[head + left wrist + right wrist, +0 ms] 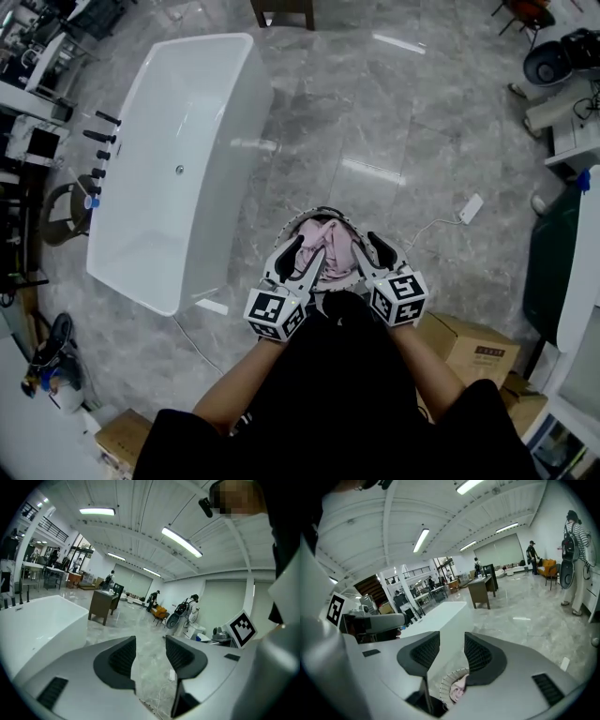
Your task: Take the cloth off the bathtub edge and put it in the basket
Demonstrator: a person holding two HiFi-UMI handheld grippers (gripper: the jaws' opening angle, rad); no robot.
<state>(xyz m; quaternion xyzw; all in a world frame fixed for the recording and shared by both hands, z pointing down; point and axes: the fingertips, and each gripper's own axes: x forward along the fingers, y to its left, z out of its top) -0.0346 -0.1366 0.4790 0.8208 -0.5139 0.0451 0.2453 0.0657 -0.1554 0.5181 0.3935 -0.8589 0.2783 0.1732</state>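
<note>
The pink cloth (328,246) is seen bunched inside the basket (323,212), and nothing is seen draped on the bathtub (202,41) edge, so the task is judged essentially done. The left gripper (150,644) and right gripper (451,641) are held above the basket with jaws spread wide and nothing gripped. Only withdrawal seems to be required.

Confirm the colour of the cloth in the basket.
The cloth is pale pink, clearest in the head view.
</note>
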